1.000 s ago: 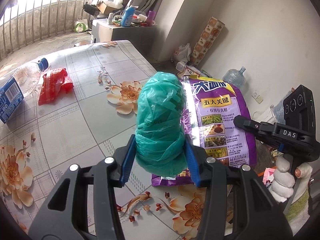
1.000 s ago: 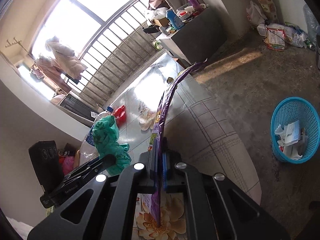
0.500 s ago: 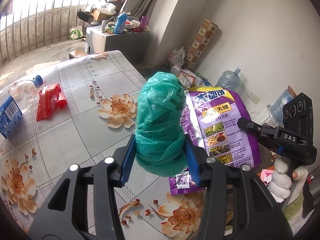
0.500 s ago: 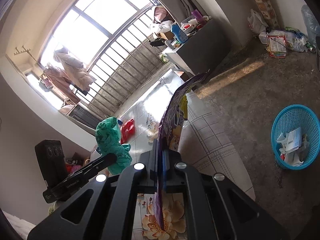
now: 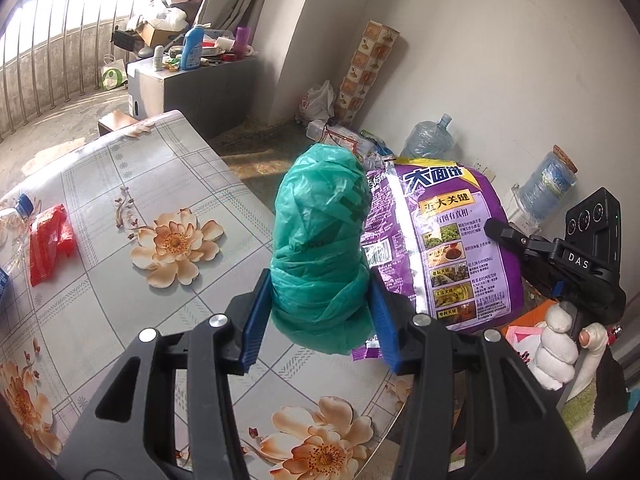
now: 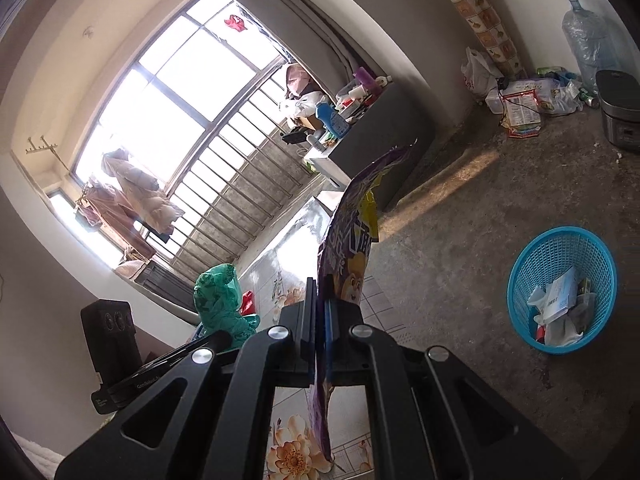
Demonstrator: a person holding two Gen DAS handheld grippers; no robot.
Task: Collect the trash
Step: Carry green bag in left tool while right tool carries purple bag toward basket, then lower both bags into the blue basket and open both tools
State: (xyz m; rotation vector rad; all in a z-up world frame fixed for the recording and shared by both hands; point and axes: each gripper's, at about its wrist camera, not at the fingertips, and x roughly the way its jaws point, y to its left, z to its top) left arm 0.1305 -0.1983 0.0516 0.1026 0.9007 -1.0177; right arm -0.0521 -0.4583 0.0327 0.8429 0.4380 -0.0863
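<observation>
Below and to the right of the right gripper (image 6: pixel 318 334), on the floor, stands the blue basket (image 6: pixel 520 276), already holding paper and wrappers; part of the task appears done.

Under both grippers lies the flowered table (image 5: pixel 120 280). Trash remains on it, to the far left of the left gripper (image 5: pixel 318 320): a red wrapper (image 5: pixel 50 240) and a clear bottle (image 5: pixel 16 210). These are judged still to be collected.

Between the right gripper's fingers, clenched flat, hangs the purple snack bag (image 6: pixel 348 256), lifted clear of the table and well apart from the basket.

Between the left gripper's blue pads (image 5: pixel 254 322), grasped at its lower half, sits the green plastic bag (image 5: pixel 320 248), bunched and upright, also clear of the table.

Remaining, by judgement: carry both held items to the basket, release, then fetch the rest.
</observation>
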